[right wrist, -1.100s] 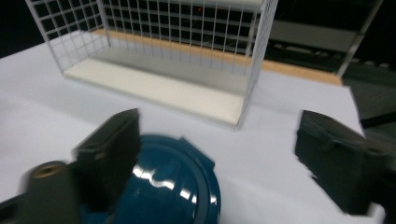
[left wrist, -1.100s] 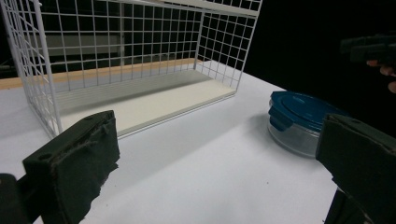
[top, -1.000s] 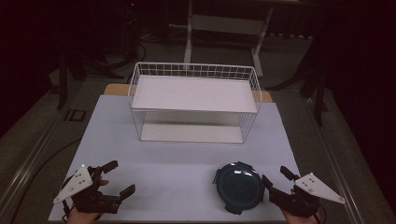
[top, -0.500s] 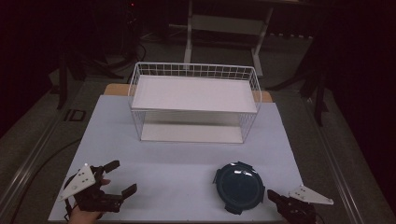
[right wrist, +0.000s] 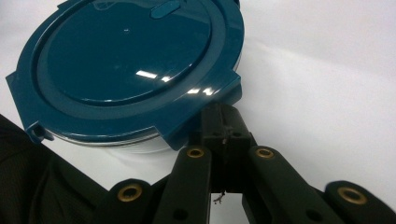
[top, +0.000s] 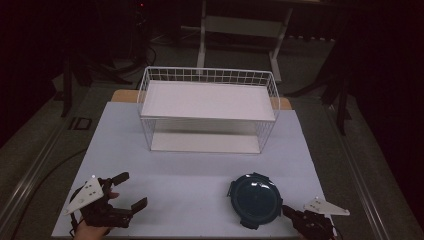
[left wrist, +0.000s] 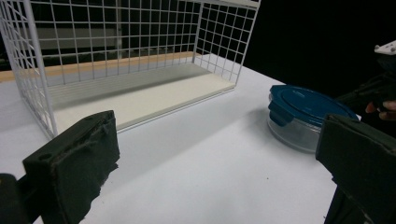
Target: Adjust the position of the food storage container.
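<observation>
At the near right of the tabletop (top: 200,175): round container (top: 255,200) with blue lid (right wrist: 126,60), upright, well apart from the wire rack (top: 207,107) at the far middle. Right gripper (top: 292,214) now drawn back toward the near right edge compared with a second ago, when it sat beside the container's right flank. In the right gripper view, fingers (right wrist: 224,126) pressed together, tips just at a lid tab (right wrist: 205,100); touching or a hair apart, cannot tell. Nothing pinched between them.

At the near left: left gripper (top: 127,191) shifted only slightly since a second ago, fingers (left wrist: 74,158) spread wide, holding nothing, aimed across the tabletop toward rack and container.

Container position unchanged throughout; lid seated flat, clasps apparently down. Rack's two shelves bare.

Judgement: no grasp yet made. Retreat and closing of the right fingers read as repositioning, possibly to work the lid tab or nudge the container. Work at its opening stage.
</observation>
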The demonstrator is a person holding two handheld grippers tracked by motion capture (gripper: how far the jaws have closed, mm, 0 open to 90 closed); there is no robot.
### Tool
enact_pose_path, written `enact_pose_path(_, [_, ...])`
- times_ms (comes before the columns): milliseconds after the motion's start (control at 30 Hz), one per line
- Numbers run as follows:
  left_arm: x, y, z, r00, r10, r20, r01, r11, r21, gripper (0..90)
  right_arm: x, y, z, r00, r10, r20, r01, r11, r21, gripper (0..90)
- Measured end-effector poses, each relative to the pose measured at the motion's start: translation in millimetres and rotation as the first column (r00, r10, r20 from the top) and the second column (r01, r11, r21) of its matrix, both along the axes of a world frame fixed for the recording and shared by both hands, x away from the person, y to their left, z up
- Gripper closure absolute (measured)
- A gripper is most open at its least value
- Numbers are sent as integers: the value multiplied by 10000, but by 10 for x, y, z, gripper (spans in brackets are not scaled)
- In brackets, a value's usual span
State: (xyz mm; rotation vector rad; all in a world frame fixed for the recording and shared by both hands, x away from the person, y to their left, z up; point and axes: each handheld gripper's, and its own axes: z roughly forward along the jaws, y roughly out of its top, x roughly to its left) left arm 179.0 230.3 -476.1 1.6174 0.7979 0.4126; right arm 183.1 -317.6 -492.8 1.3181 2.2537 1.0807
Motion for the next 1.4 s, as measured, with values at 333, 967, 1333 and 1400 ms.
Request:
enact_pose_path(333, [-1, -11, 0, 10000, -65, -28, 65, 10000, 5, 0, 169, 169, 0, 9988, 456, -151, -454, 9989, 144, 900])
enact_pose_path(967, [20, -48, -16, 9997, -220, -92, 221, 9997, 100, 0, 420, 428, -28, 9914, 1291, -221, -1277, 9903, 545, 900])
enact_pose_path(1333, [25, -57, -21, 9996, -266, -128, 268, 9996, 88, 0, 542, 567, -31, 9870, 1596, -191, -1580, 9850, 691, 900])
enact_pose_path(1400, [25, -59, -22, 9995, -281, -144, 282, 9996, 63, 0, 573, 598, -28, 9866, 1616, -235, -1596, 9846, 710, 900])
